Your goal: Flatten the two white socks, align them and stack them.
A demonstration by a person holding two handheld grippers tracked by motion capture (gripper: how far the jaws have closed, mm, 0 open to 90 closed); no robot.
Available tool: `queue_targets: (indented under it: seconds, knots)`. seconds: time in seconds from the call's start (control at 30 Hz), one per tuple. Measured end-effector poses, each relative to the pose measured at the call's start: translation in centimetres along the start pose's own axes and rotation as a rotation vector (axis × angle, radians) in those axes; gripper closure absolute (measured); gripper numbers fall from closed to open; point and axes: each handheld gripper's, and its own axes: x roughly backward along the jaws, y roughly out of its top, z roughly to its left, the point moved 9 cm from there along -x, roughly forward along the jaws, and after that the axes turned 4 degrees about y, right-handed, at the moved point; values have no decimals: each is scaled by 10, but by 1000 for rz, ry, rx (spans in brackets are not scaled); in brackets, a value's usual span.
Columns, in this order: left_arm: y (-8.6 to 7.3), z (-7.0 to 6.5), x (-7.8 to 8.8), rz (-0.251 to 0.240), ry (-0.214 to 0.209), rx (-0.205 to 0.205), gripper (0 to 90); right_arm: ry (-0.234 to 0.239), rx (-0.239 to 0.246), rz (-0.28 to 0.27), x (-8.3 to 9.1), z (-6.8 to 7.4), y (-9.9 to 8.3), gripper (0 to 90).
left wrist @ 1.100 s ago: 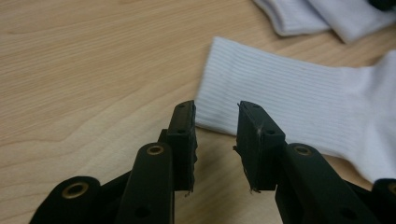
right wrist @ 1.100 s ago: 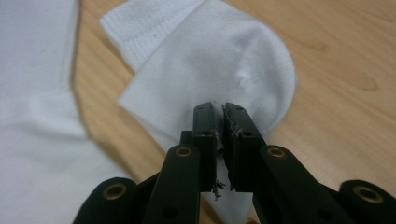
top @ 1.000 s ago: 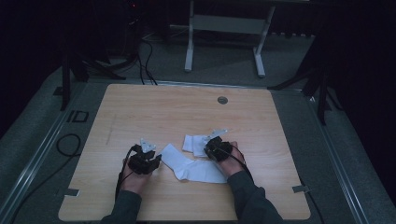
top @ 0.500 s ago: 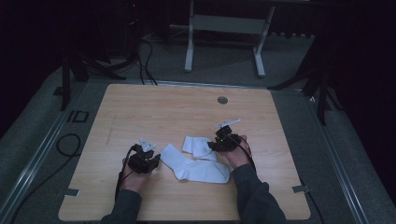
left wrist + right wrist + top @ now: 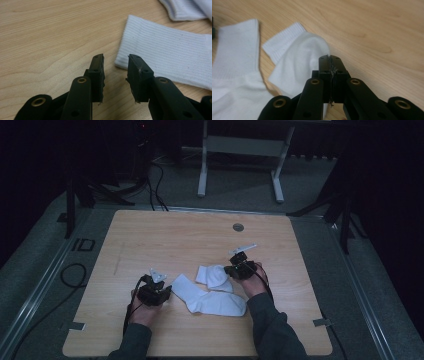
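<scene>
Two white socks lie on the wooden table [image 5: 150, 240]. The longer sock [image 5: 210, 300] lies flat, its ribbed cuff [image 5: 165, 55] just ahead and to the right of my left gripper [image 5: 115, 72], which is open with bare wood between its jaws. In the high view the left gripper [image 5: 161, 289] sits at that sock's left end. The smaller sock [image 5: 212, 275] is bunched up beside it. My right gripper [image 5: 329, 65] is shut on an edge of this smaller sock [image 5: 299, 57], whose fabric rises to the jaws. The right gripper [image 5: 231, 270] is at that sock's right side.
A small round grey disc [image 5: 238, 227] is set in the tabletop near the far edge. A metal stand [image 5: 240, 155] and cables [image 5: 155, 180] are on the floor beyond the table. Bare wood lies to the left and at the back.
My right gripper has shifted slightly right and farther from the person, drawing the smaller sock's edge with it. The left gripper has hardly moved.
</scene>
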Motion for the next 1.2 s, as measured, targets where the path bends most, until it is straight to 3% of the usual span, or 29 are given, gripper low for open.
queue_targets:
  seconds: [0.23, 0.5, 0.8, 1.07, 1.2]
  knots:
    - [-1, -1, -1, 3, 5, -4, 651, -28, 18, -60, 29, -7, 6, 884]
    - [-1, 0, -2, 8, 8, 2, 650, -83, -24, -75, 60, -44, -13, 883]
    - [-3, -1, -4, 23, 12, 9, 649, -146, -84, -17, 74, -91, -51, 881]
    - [-3, -1, -4, 21, 12, 13, 648, -179, -104, 48, 78, -112, -82, 865]
    - [-3, -1, -5, 19, 13, 13, 648, -222, -45, 127, 79, -116, -93, 758]
